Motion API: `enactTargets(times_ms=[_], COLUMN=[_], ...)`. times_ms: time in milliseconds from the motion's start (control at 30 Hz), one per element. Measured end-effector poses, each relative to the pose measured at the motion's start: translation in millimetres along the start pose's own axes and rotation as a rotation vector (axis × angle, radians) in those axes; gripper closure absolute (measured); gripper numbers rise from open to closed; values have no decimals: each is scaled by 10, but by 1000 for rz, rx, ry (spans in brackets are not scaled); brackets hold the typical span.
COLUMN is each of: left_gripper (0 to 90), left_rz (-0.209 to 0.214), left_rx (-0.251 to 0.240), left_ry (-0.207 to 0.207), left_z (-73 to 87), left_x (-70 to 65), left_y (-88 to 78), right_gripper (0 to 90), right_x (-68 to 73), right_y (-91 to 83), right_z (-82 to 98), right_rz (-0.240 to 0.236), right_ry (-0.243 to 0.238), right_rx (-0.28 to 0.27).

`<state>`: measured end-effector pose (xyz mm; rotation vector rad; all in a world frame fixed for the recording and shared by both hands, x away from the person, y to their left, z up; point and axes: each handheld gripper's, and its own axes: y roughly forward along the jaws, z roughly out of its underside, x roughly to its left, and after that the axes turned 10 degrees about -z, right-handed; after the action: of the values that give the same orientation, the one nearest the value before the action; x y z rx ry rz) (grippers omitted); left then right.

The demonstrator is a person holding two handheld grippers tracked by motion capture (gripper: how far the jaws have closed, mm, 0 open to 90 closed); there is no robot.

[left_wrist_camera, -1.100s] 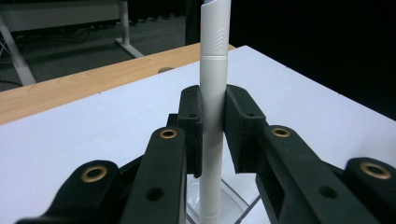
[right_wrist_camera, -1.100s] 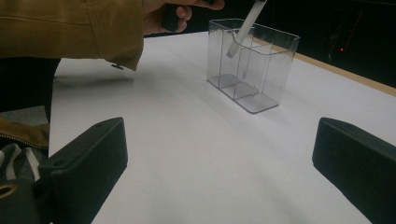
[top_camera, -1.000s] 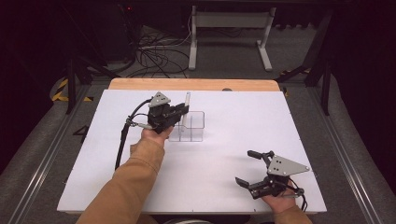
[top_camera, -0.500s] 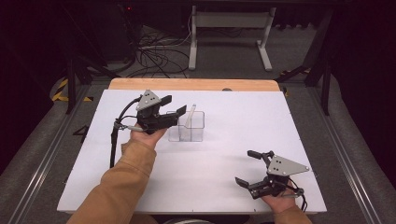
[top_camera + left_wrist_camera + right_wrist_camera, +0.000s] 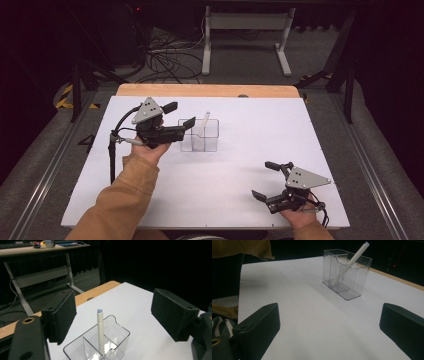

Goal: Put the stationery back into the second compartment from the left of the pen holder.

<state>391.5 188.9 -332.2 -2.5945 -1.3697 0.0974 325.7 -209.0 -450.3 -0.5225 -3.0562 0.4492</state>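
Observation:
A clear two-compartment holder (image 5: 212, 136) stands on the white table, a little left of its middle. A white pen (image 5: 203, 125) leans in it, tip up. My left gripper (image 5: 179, 117) hovers just left of the holder, raised above the table. Its jaws have just been opening and stand wide, with nothing between them. In the left gripper view the pen (image 5: 100, 330) rises from the holder (image 5: 119, 340) below the open left gripper (image 5: 112, 312). My right gripper (image 5: 265, 181) rests open near the front right edge. From the right gripper (image 5: 329, 327) the holder (image 5: 362, 277) and pen (image 5: 353, 260) lie farther off.
The white table top (image 5: 220, 195) ends in a wooden strip (image 5: 210, 90) at the far side. A mustard sleeve (image 5: 125, 200) reaches in from the front left. Cables and a metal stand (image 5: 245, 30) sit on the floor beyond the table.
The left gripper let go of the pen, opened its jaws and drew back left and upward from the holder. The pen stays leaning in the holder. The right gripper kept still.

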Motion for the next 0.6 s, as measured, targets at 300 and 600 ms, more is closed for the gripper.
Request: enactTargets(times_ms=[300, 600], left_gripper=[131, 96], left_rz=[51, 104], left_rx=[-16, -13], left_ry=[71, 89], left_z=[49, 266], left_x=[-36, -2], left_y=[-316, -632], right_gripper=[35, 34], right_x=[9, 23], right_y=[-13, -21], right_z=[0, 1], right_rz=[3, 10], right_ry=[2, 2], right_rx=[1, 3])
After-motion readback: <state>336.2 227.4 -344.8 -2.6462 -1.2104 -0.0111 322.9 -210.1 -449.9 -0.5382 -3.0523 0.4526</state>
